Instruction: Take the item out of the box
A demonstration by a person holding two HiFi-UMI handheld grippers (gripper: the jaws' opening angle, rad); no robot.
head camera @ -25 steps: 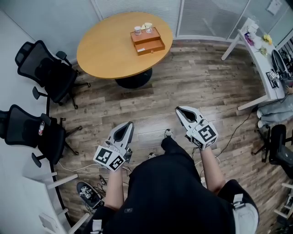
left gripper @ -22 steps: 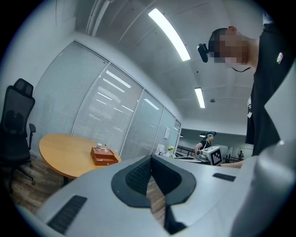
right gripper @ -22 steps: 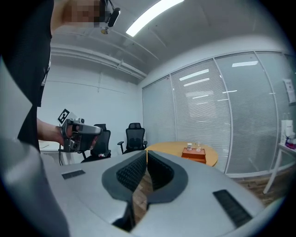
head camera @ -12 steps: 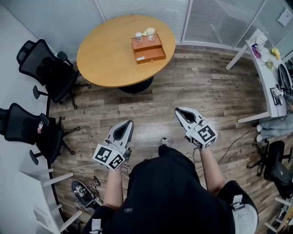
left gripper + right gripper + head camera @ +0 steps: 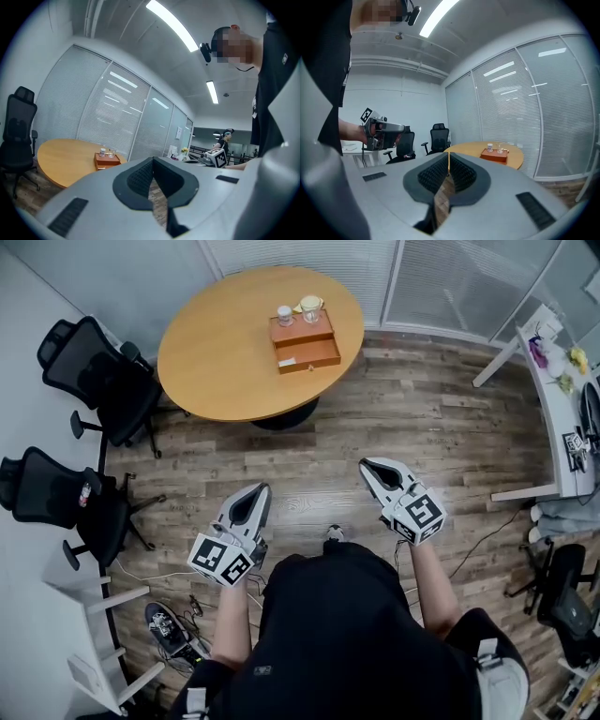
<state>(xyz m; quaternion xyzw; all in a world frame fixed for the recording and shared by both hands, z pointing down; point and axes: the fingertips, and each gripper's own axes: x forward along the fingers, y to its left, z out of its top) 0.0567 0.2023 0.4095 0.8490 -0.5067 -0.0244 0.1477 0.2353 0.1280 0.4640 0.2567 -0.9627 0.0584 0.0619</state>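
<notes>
Round wooden table (image 5: pixel 216 352) bears drawer box (image 5: pixel 305 338); small jars (image 5: pixel 284 315) seemingly atop box.

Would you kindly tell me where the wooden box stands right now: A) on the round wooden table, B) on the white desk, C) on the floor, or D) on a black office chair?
A: the head view shows the wooden box resting on the round wooden table.

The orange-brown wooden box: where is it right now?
In the head view, the orange-brown wooden box sits on the right part of the round wooden table, far ahead of the person, with a small white jar standing on its top.
</notes>
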